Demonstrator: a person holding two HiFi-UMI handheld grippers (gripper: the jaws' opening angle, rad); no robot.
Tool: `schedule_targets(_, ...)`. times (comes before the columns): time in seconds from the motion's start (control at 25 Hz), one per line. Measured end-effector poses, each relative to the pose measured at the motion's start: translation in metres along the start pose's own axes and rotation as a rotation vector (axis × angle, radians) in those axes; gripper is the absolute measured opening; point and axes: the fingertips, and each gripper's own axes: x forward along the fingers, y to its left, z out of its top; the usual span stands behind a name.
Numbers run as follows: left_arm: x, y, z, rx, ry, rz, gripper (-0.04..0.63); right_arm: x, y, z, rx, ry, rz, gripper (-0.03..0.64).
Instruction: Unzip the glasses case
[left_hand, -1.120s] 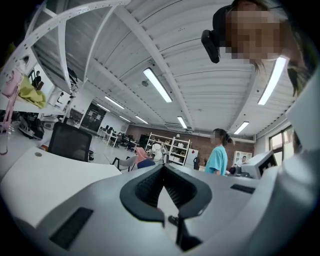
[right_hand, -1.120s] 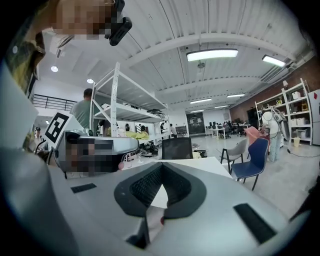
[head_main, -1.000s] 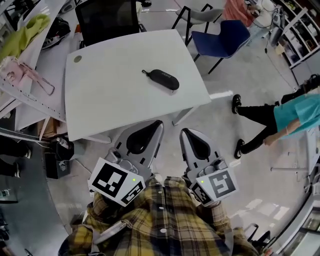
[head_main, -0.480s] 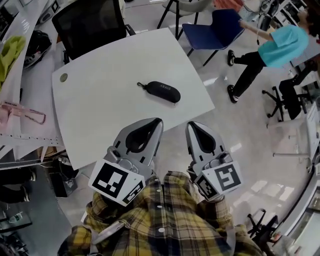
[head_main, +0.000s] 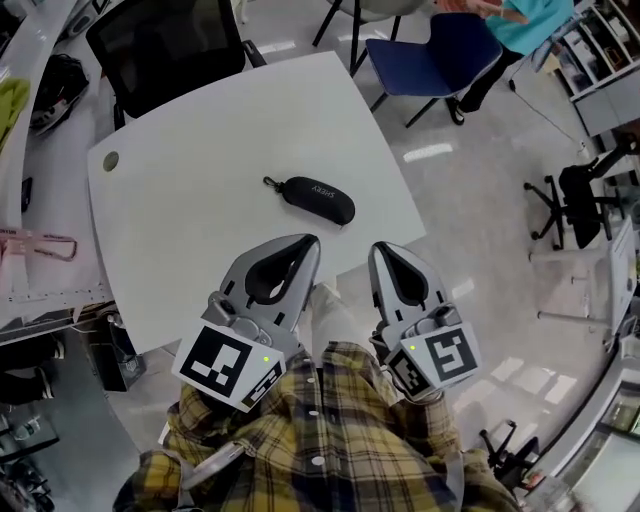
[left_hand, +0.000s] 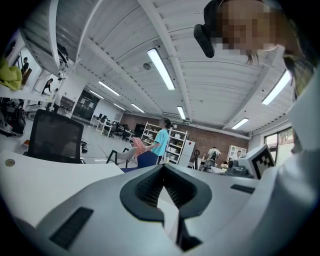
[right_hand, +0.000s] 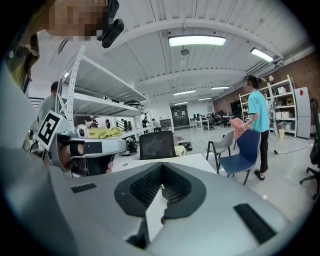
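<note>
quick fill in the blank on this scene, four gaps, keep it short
1. The glasses case on the white table is ____ in colour.
2. The left gripper and right gripper both have their jaws ____.
3. The number of grippers touching the glasses case is ____.
4. The chair beyond the table's far right corner is ____.

Missing words: black; shut; zero; blue

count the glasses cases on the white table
1: a black oval zipped glasses case lies near the middle of the white table. The left gripper covers part of the table's near edge, so another could be hidden there.
</note>
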Motion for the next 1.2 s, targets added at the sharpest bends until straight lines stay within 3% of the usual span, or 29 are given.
schedule_targets(0.2, 0.042, 0.014, 0.012, 0.006, -0.017, 0.060, 0.009, 0.029, -0.036, 0.016, -0.015, 0.006, 0.063, -0.002)
schedule_targets(0.44, 0.097, 0.030, 0.026, 0.016, -0.032, 0.149, 0.009, 0.064, -0.069, 0.031, -0.035, 0.028, 0.199, -0.002)
schedule_targets(0.68, 0.115, 0.045, 0.024, 0.012, -0.007, 0.232, 0.009, 0.089, -0.079, 0.032, -0.053, 0.071, 0.332, -0.002)
schedule_targets(1.0, 0.123, 0.067, 0.004, 0.025, 0.061, 0.203, 0.009, 0.104, -0.083, 0.009, -0.027, 0.127, 0.305, -0.002)
schedule_targets(1.2, 0.127, 0.083, -0.017, 0.043, 0.145, 0.183, 0.011, 0.110, -0.088, -0.015, 0.012, 0.177, 0.272, -0.002)
